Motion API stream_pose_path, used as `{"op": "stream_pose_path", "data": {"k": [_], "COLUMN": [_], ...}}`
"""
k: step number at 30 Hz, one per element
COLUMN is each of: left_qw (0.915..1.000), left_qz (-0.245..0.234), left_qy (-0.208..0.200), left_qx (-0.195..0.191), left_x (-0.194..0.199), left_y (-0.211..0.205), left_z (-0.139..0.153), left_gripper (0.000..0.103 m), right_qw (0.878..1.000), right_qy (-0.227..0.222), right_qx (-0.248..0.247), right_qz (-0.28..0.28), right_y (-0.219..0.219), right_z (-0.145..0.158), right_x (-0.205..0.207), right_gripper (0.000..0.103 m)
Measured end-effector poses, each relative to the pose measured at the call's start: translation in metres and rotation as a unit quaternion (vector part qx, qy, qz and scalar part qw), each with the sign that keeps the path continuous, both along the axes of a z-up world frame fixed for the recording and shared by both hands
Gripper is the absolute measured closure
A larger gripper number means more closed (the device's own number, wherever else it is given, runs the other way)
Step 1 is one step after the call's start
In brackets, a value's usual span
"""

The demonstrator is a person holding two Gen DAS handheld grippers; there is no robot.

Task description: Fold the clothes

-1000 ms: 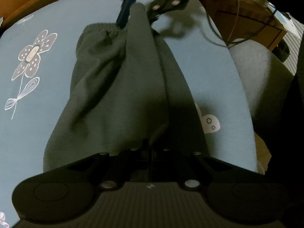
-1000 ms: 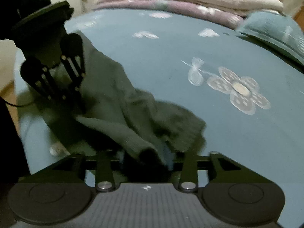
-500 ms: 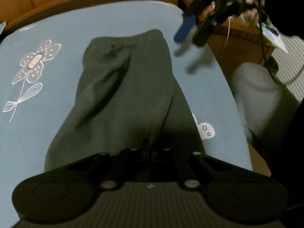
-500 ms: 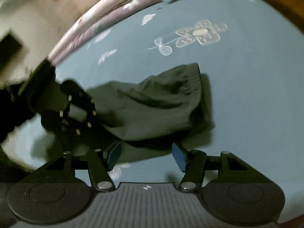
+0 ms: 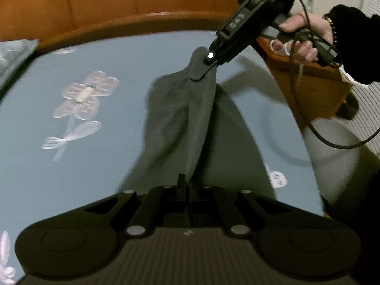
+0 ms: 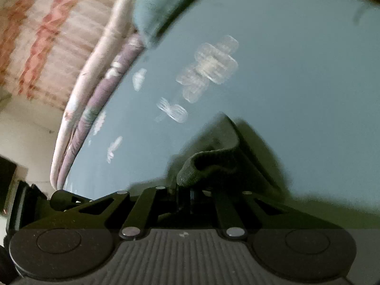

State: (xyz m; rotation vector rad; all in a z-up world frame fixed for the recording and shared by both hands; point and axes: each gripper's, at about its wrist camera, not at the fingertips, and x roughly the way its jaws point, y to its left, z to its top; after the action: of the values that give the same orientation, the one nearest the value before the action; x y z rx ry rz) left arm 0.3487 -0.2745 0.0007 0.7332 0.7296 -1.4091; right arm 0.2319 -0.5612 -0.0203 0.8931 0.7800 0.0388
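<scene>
A dark green garment (image 5: pixel 180 128) lies on a blue bedsheet with white flowers (image 5: pixel 78 99). My left gripper (image 5: pixel 186 185) is shut on its near edge, and a taut ridge of cloth runs from there to the far end. At that far end my right gripper (image 5: pixel 201 71), held in a person's hand (image 5: pixel 301 33), is shut on the garment's elastic waistband. In the right wrist view the right gripper (image 6: pixel 187 190) pinches the ribbed waistband (image 6: pixel 204 163), which folds up over its fingertips. The picture there is tilted and blurred.
An orange wooden bed frame (image 5: pixel 133 2) runs behind the sheet, and a wooden nightstand (image 5: pixel 308 83) stands at the right. A black cable (image 5: pixel 306 118) hangs from the right gripper. Folded pink and purple quilts (image 6: pixel 95 83) and a blue pillow (image 6: pixel 156 7) lie at the bed's far side.
The right gripper let go of the waistband, swung away open and rolled, then came back and shut on the waistband again. The left gripper rose with the near edge, pulling the cloth taut.
</scene>
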Motion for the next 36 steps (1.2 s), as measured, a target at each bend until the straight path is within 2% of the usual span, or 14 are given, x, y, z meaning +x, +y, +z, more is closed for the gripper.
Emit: {"op": "stream_pose_path", "data": {"k": [5,11,14,17,20,25,30,36], "left_qw": [0.9988,0.9957,0.9949,0.9968,0.9991,0.9993,0.9948,0.9913], "left_qz": [0.044,0.083,0.091,0.071,0.032,-0.036,-0.089,-0.106], "left_qy": [-0.014,-0.038,-0.041,-0.033,-0.023,0.006,0.023,0.037], "left_qx": [-0.017,-0.018,-0.013,-0.016,-0.015,0.004,0.044,0.069], "left_x": [0.031,0.060,0.067,0.055,0.035,-0.005,-0.040,-0.056], "left_y": [0.009,0.012,0.012,0.011,0.007,-0.006,-0.020,-0.031], "left_z": [0.020,0.033,0.036,0.039,0.039,0.026,-0.007,-0.034], "left_gripper": [0.103,0.103,0.103,0.103,0.103,0.103,0.103,0.103], "right_qw": [0.998,0.996,0.996,0.998,0.999,0.999,0.995,0.988], "right_qy": [-0.035,-0.036,-0.031,-0.021,-0.016,0.005,0.053,0.102], "right_qx": [-0.038,-0.072,-0.073,-0.058,-0.042,-0.042,-0.078,-0.115], "right_qz": [0.026,0.034,0.027,0.023,0.019,0.015,0.023,0.028], "right_y": [0.002,-0.002,-0.005,-0.006,-0.009,-0.018,-0.014,-0.004], "right_z": [0.042,0.054,0.048,0.036,0.029,0.025,0.011,-0.013], "right_x": [0.051,0.109,0.117,0.111,0.088,0.042,0.009,-0.006], "right_gripper": [0.094,0.094,0.094,0.094,0.094,0.094,0.093,0.094]}}
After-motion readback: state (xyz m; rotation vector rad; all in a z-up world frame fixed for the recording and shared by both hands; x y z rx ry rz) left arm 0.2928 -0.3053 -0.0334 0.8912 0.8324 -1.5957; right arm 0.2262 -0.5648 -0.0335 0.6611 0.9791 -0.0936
